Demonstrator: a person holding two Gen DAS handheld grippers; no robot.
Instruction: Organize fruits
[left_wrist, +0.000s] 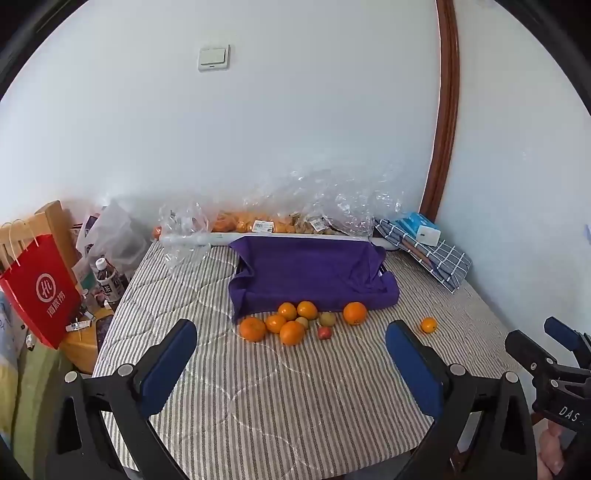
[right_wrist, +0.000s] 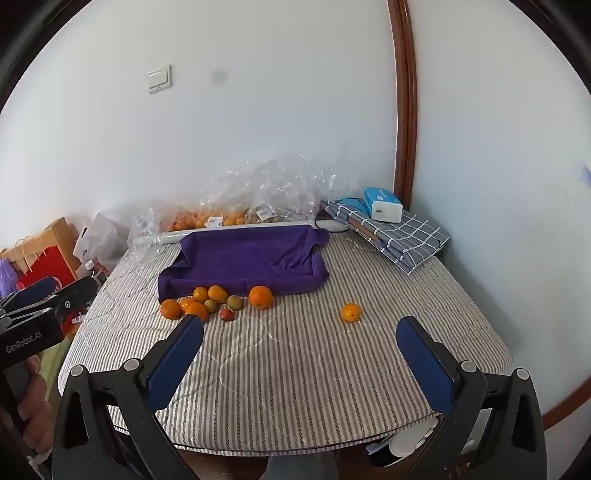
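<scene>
Several oranges (left_wrist: 291, 332) lie in a cluster on the striped tablecloth in front of a tray lined with a purple towel (left_wrist: 310, 275). Two small greenish fruits (left_wrist: 327, 318) and a small red fruit (left_wrist: 324, 332) lie among them. A larger orange (left_wrist: 355, 313) sits just right of the cluster, and one small orange (left_wrist: 428, 325) lies apart to the right, seen too in the right wrist view (right_wrist: 350, 312). My left gripper (left_wrist: 291, 350) is open and empty, near the cluster. My right gripper (right_wrist: 301, 343) is open and empty, short of the lone orange.
Clear plastic bags of fruit (left_wrist: 258, 221) lie along the wall behind the tray. A folded checked cloth with a blue-white box (right_wrist: 384, 206) sits at the back right. A red paper bag (left_wrist: 40, 291) and bottles stand left of the table.
</scene>
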